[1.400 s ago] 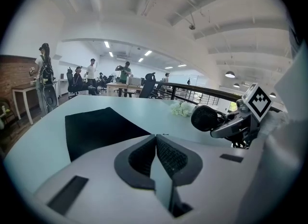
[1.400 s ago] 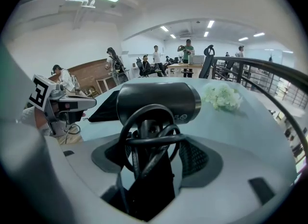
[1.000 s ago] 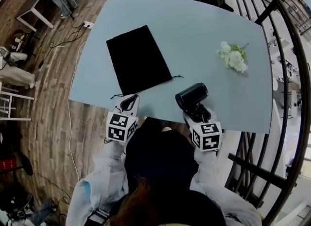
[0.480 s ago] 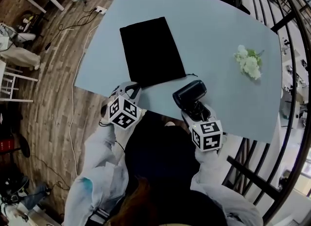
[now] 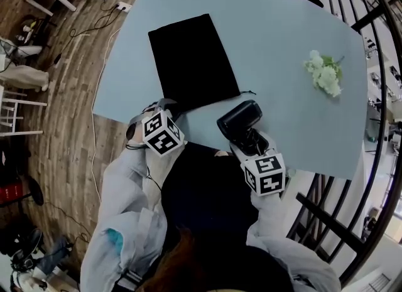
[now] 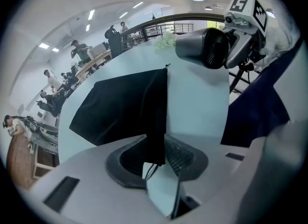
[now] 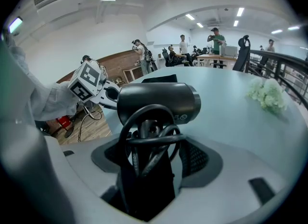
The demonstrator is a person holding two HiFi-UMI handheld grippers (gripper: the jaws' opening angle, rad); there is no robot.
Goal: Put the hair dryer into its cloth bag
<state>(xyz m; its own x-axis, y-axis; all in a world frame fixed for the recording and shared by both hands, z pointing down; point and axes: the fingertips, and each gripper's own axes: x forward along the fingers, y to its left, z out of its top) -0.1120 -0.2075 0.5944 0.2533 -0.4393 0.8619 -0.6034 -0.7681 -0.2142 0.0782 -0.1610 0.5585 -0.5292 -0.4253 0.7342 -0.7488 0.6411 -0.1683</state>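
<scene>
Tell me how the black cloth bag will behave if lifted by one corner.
The cloth bag lies flat and empty-looking, so it is probably light and will hang limp. Its thin drawstring trails loose, so it may dangle and snag.

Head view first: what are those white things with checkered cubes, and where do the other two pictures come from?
There is no robot here. A person holds a two-fingered hand tool, a gripper, in each hand, and the patterned cubes are part of those tools. The head view comes from a camera on the person's head, looking down. The other two pictures come from cameras riding on each gripper, looking along its fingers. On the pale blue table lie a flat black cloth bag and some white flowers. The right gripper is shut on the hair dryer, by its cord-wrapped handle. The left gripper has just been opening its fingers, with the bag's near edge between them.
</scene>
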